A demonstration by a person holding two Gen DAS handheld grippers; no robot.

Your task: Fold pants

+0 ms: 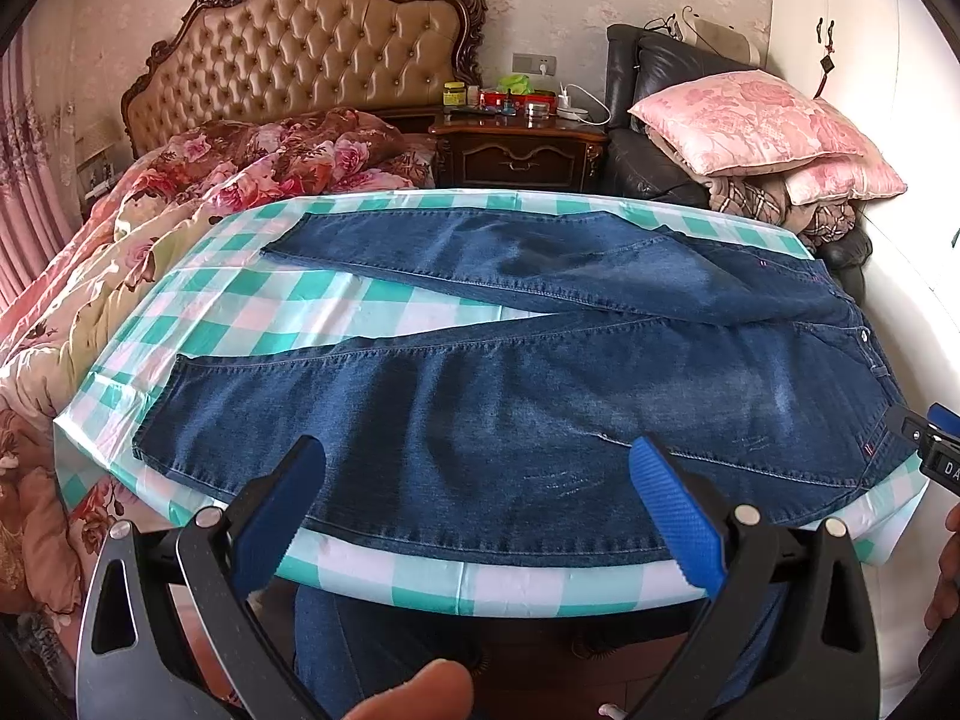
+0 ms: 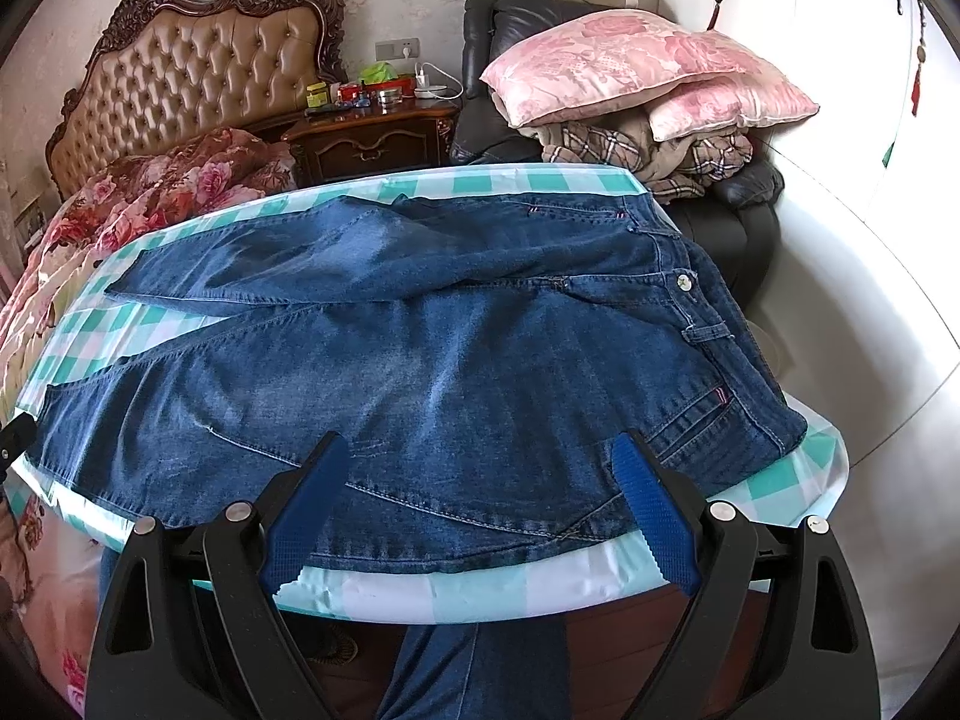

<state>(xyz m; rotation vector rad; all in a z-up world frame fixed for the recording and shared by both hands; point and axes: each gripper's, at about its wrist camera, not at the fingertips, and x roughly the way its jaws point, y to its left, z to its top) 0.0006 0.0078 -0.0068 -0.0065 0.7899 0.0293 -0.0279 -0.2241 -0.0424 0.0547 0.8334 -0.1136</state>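
Blue denim pants [image 1: 510,372] spread flat on checked-cloth desk [image 1: 228,312]; left tongs [image 1: 480,468] and right tongs [image 2: 480,462] both agape, empty.

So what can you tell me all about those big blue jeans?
The jeans are dark blue denim with faded patches and pale stitching. They lie flat and unfolded on the green-and-white checked tablecloth, legs spread apart toward the left, waistband with its silver button on the right. Nothing grips them; both grippers' jaws are open.
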